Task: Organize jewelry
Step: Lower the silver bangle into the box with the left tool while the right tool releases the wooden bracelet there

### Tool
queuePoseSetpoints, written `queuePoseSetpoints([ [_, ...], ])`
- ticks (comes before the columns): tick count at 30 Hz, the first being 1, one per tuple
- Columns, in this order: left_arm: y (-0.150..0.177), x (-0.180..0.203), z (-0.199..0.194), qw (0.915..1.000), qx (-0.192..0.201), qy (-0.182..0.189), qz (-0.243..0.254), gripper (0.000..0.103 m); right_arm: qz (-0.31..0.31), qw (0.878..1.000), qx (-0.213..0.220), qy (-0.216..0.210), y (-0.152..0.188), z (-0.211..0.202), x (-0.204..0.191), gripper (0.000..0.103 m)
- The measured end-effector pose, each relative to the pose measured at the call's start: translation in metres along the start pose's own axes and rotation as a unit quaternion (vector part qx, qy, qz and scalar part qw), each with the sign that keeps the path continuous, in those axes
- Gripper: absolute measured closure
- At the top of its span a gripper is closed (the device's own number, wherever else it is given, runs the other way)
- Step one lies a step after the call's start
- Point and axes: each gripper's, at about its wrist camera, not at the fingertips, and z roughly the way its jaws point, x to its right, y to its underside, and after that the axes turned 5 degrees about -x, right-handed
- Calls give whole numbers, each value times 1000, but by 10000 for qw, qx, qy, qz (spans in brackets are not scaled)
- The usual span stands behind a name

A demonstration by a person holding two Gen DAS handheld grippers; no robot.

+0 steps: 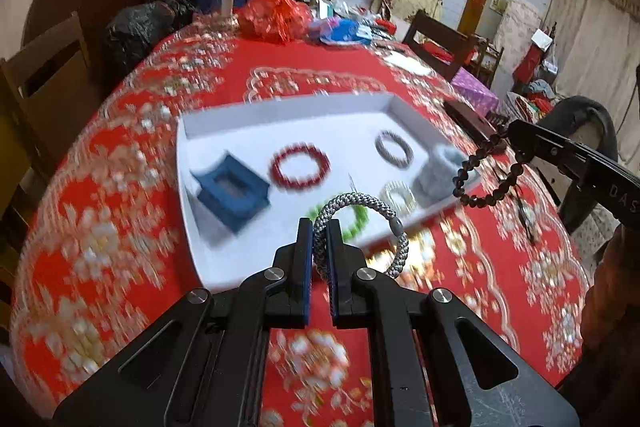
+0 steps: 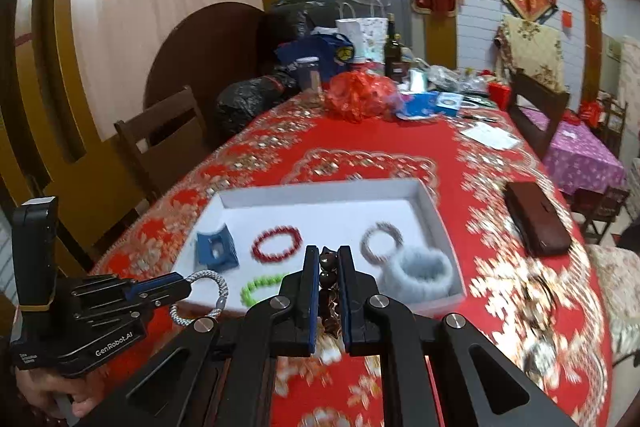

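A white tray (image 1: pixel 280 111) lies on the red tablecloth and holds a blue box (image 1: pixel 232 193), a red bead bracelet (image 1: pixel 300 167), a grey bracelet (image 1: pixel 394 149), a green bead bracelet (image 1: pixel 356 223), a pale bracelet (image 1: pixel 396 197) and a light-blue fuzzy band (image 1: pixel 440 173). My left gripper (image 1: pixel 319 231) is shut on a grey braided cord bracelet (image 1: pixel 360 223) above the tray's near edge. My right gripper (image 2: pixel 328 259) is shut on a dark brown bead bracelet (image 2: pixel 329 287), which dangles at the tray's right side in the left wrist view (image 1: pixel 488 175).
A dark brown case (image 2: pixel 536 219) lies right of the tray (image 2: pixel 320 189). Red wrapped bundles (image 2: pixel 360 95), bags, a bottle (image 2: pixel 393 47) and boxes crowd the table's far end. Wooden chairs (image 2: pixel 164 143) stand at the left and far right. More jewelry lies on the cloth at the right (image 2: pixel 540 299).
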Motion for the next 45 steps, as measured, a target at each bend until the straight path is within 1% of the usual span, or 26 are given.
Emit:
queuePoseSetpoints([
  [1,-9,-2,1,10000,44,-45,27,98,-36,9999,-80,-93,-9,8,-1,95],
  [3,-23,-6,7,9999,72,-129,68,98,-94,9997,-194,-120,-20,20,-3,95],
  [7,-56,-22,33,9997,-106,-207,-99,98,-147,9984,-439,-313,-38,51,-4,95],
  [13,-90,-39,77,9980,-358,-470,-213,98,-11,9958,-720,-560,-43,88,6,95],
  [16,-97,-45,95,9963,-482,-636,-308,98,166,9942,-801,-704,-42,103,17,95],
  [23,-104,-60,131,9903,-767,-1012,-568,98,471,9887,-988,-1025,-43,127,27,95],
  [27,-104,-63,138,9879,-769,-1164,-676,98,666,9819,-1007,-1458,-43,134,29,95],
  [31,-100,-65,150,9853,-908,-1231,-764,98,935,9793,-1213,-1326,-32,153,47,95],
  [34,-100,-63,151,9853,-876,-1256,-751,98,1132,9785,-1331,-1100,-23,162,64,95],
  [38,-100,-63,148,9847,-779,-1322,-824,98,1304,9765,-1351,-1055,-21,165,76,95],
  [39,-100,-64,147,9844,-775,-1322,-869,98,1337,9759,-1336,-1094,-21,164,77,90],
  [40,-99,-66,147,9841,-781,-1313,-903,97,1345,9761,-1308,-1097,-22,163,77,84],
  [42,-99,-66,147,9841,-814,-1298,-901,96,1316,9773,-1266,-1076,-23,160,78,75],
  [45,-97,-65,143,9845,-803,-1300,-866,95,1214,9797,-1184,-1069,-25,152,75,74],
])
